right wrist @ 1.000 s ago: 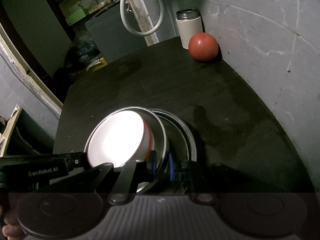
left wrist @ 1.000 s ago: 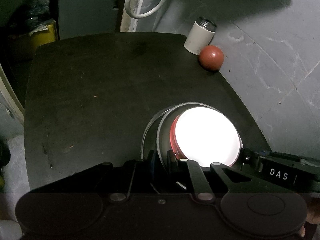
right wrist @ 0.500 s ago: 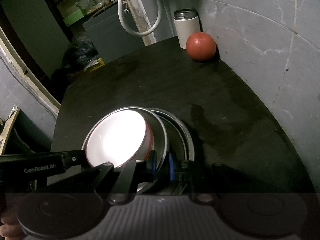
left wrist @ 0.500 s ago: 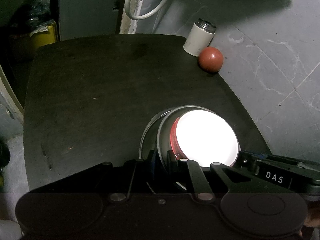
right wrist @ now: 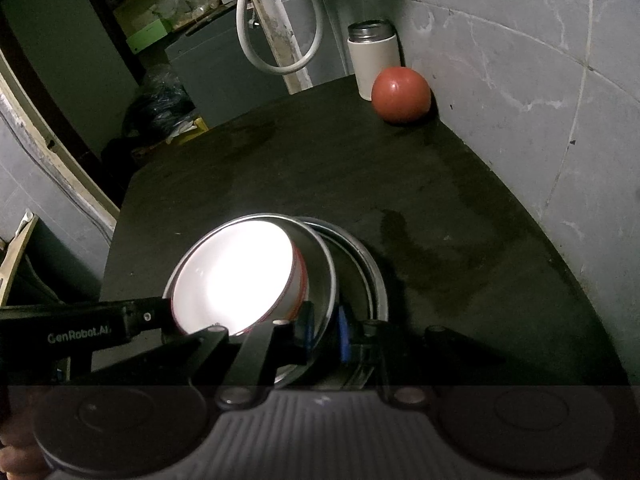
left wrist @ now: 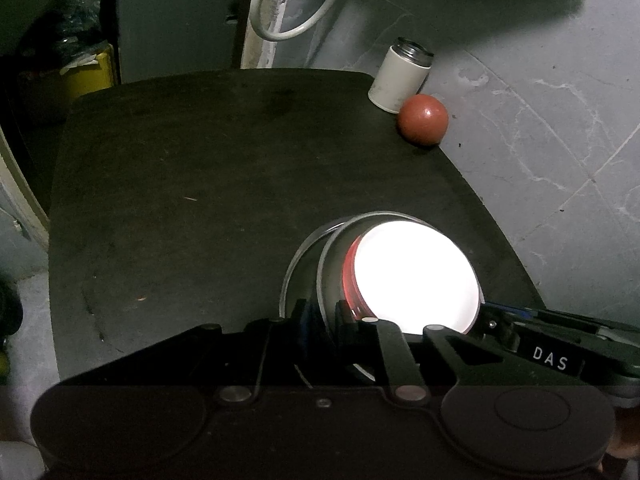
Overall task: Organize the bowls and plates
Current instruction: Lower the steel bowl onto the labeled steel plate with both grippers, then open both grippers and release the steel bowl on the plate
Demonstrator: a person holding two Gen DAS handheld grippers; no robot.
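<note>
A white bowl with a red outside [left wrist: 416, 276] [right wrist: 236, 276] sits inside a steel bowl [left wrist: 330, 264] [right wrist: 320, 256], tilted over a steel plate [left wrist: 298, 264] [right wrist: 372, 276] on the black table [left wrist: 200, 200] [right wrist: 440, 200]. My left gripper [left wrist: 322, 316] is shut on the steel bowl's near rim. My right gripper [right wrist: 324, 330] is shut on the same steel bowl's rim from the opposite side. Each gripper's body shows in the other's view.
A red ball [left wrist: 422, 119] [right wrist: 401, 95] and a white canister with a metal top [left wrist: 400, 76] [right wrist: 374, 62] stand at the table's far right corner by the tiled wall. A white hose loop [left wrist: 296, 8] hangs behind the table. Clutter lies beyond the left edge.
The stack with both grippers has shifted slightly; both views have risen and pulled back a little. Both grips are unchanged.
</note>
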